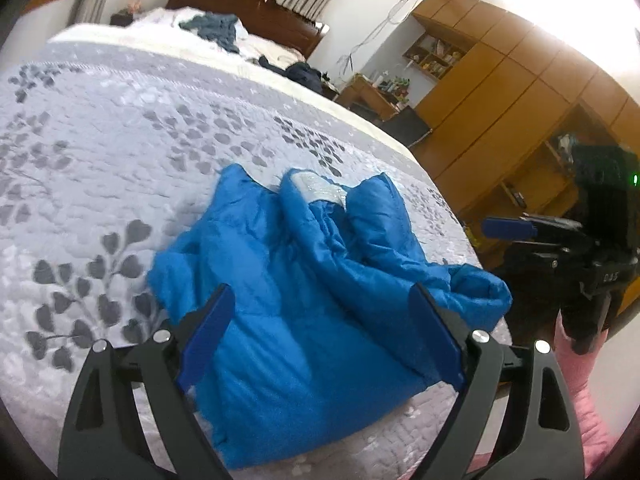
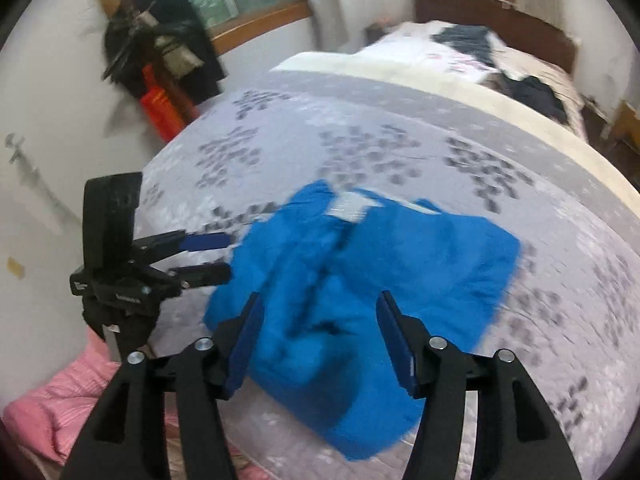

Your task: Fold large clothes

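A blue padded jacket (image 1: 304,300) is seen bunched and partly folded on the bed (image 1: 120,128), near the bed's near edge and toward its right-hand corner in the left wrist view; a pale label patch (image 1: 320,190) is visible at its collar end; wide bare quilt is left to the far side and to the left of the jacket, so open room is found there; little margin is left between the jacket's hem and the near edge. The left hand-held gripper (image 1: 324,312) is held with fingers spread wide above the jacket's near part; nothing is gripped; contact with the fabric cannot be told. The right hand-held gripper (image 2: 320,328) is likewise spread wide over the jacket, empty; that view is motion-blurred. Dark clothes (image 1: 296,70) are piled at the far end of the bed by the headboard (image 1: 256,12); wooden wardrobes (image 1: 512,92) are stood past the right edge; a pink sleeve (image 2: 56,404) is seen at the near edge.
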`<state>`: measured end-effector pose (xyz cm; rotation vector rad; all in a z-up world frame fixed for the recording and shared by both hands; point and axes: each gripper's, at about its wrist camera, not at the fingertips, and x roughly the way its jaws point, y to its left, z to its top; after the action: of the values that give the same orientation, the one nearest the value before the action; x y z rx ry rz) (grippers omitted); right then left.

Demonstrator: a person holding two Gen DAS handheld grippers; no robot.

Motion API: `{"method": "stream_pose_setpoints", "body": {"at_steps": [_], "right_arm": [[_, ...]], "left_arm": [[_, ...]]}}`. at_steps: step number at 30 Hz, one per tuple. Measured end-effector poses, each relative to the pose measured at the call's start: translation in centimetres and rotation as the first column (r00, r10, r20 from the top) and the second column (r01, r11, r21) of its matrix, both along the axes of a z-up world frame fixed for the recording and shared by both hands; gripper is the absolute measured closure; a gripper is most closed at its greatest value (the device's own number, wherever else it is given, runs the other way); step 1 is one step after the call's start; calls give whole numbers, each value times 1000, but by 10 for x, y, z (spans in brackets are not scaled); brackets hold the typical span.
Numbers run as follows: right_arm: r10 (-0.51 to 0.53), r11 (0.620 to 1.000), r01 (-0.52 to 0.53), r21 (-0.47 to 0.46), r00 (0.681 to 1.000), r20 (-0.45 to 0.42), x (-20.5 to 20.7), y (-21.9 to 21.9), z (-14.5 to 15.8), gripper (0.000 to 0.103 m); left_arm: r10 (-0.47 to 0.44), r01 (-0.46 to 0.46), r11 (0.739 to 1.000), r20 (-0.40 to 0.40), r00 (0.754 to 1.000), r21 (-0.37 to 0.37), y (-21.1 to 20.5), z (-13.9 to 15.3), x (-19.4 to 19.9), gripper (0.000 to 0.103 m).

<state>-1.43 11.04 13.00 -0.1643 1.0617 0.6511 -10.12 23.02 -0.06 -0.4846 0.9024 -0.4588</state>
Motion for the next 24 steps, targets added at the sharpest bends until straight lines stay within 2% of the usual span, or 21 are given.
{"method": "stream_pose_setpoints", "body": {"at_steps": [6,9,13,16,18,24], "right_arm": [[-146,989,144,-35,988,-59,15,-51,-34,45],[-186,982,182,-46,978,-91,23,-68,-54,45],[-130,991,125,-41,977,-168,19,-54,-86,45],[-93,995,89,-34,984,-153,17,-40,-94,45],[-65,998,63,-20,987,-146,15,-31,-97,45],[-7,1000,4,-24,993,-122,6,-17,-102,45]], "left_arm": [[-41,36,992,-44,998,-122,-6,-16,29,15],[-41,33,992,-68,997,-125,-10,-24,42,15],[-64,46,987,-112,992,-156,-16,-38,62,15],[-95,71,979,-122,988,-190,-23,-44,74,15],[-97,74,980,-120,988,-183,-27,-45,80,15],[-177,153,960,-86,980,-236,-39,-40,91,15]]}}
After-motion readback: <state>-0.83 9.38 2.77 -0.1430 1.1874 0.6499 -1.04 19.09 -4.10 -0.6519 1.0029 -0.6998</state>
